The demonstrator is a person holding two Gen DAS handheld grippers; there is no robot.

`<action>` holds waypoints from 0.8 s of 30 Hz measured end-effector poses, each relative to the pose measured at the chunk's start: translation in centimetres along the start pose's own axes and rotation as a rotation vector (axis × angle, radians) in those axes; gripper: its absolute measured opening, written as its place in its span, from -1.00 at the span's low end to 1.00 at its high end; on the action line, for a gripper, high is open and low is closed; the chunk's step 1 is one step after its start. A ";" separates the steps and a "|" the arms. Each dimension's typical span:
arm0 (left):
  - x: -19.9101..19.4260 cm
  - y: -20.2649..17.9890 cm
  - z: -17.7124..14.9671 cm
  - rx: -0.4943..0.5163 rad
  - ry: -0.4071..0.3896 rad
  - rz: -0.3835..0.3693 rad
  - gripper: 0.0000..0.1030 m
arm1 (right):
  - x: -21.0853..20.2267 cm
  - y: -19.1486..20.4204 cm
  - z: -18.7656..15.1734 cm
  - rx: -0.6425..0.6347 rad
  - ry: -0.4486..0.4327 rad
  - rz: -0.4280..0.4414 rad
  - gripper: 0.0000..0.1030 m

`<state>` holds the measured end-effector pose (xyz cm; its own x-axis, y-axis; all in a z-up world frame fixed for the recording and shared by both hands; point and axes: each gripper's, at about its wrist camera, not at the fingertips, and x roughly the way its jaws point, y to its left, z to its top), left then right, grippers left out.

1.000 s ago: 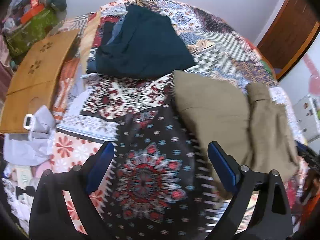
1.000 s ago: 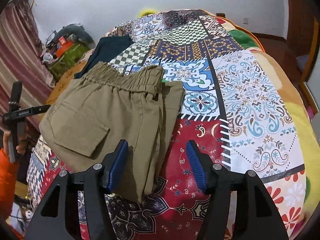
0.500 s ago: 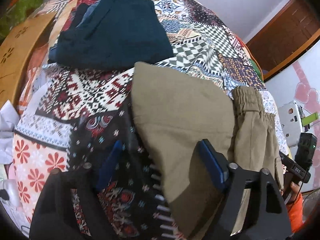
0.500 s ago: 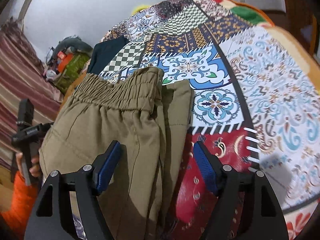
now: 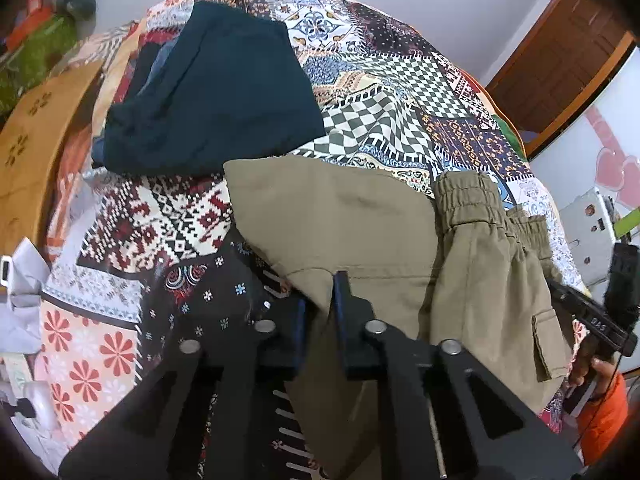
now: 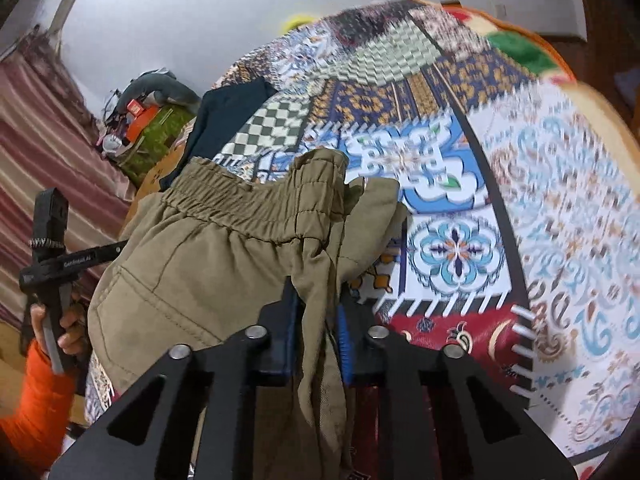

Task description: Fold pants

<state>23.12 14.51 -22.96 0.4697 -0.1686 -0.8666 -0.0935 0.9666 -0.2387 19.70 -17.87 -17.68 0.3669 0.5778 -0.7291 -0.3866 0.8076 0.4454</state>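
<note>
While my two claws were closing, each already had a fold of the khaki pants between its pads. In the left wrist view my left claw sat low in the middle of the frame, its jaws nearly together and pinching the edge of the folded leg cloth. The pants spread from the centre toward the right of that frame, with the gathered waistband at the right and a flap pocket lower right. In the right wrist view my right claw stood at lower centre, its blue pads squeezing a bunched strip of the same cloth, while the waistband ran across the middle left of the frame. The pants lay on a patchwork bedspread that filled most of both views. A dark teal garment lay folded in the upper left of the left view, just beyond the pants. At the left edge of the right view my other hand in an orange sleeve gripped a black handle.
</note>
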 end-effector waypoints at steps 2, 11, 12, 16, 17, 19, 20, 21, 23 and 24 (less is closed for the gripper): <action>-0.7 -0.4 0.1 0.019 -0.024 0.022 -0.87 | -0.4 0.4 0.4 -0.029 -0.018 -0.014 -0.77; -5.5 -1.5 1.9 0.093 -0.159 0.054 -0.95 | -2.2 3.2 4.0 -0.129 -0.102 -0.019 -0.80; -6.1 -1.5 2.4 0.098 -0.174 0.063 -0.95 | -2.3 3.8 4.7 -0.149 -0.110 -0.022 -0.80; -7.9 -1.3 4.1 0.116 -0.234 0.109 -0.95 | -2.2 6.0 7.1 -0.235 -0.156 -0.045 -0.81; -8.2 -1.2 4.4 0.117 -0.244 0.117 -0.95 | -2.1 6.5 7.7 -0.248 -0.165 -0.045 -0.81; -8.9 -0.6 5.6 0.110 -0.272 0.135 -0.95 | -1.8 7.3 9.1 -0.267 -0.185 -0.044 -0.81; -9.1 -0.3 6.1 0.104 -0.282 0.140 -0.95 | -1.6 7.8 9.9 -0.280 -0.196 -0.045 -0.81; -9.5 0.2 6.8 0.096 -0.294 0.149 -0.95 | -1.4 8.2 10.5 -0.290 -0.204 -0.045 -0.81; -9.7 1.0 7.9 0.085 -0.307 0.165 -0.95 | -0.7 9.3 11.8 -0.309 -0.219 -0.045 -0.81; -9.8 1.6 8.6 0.074 -0.313 0.178 -0.95 | -0.1 9.8 12.5 -0.316 -0.225 -0.044 -0.81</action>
<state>25.97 19.37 -11.08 0.6986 0.0600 -0.7130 -0.1396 0.9888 -0.0536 26.49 -8.51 -6.76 0.5514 0.5836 -0.5962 -0.5954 0.7758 0.2089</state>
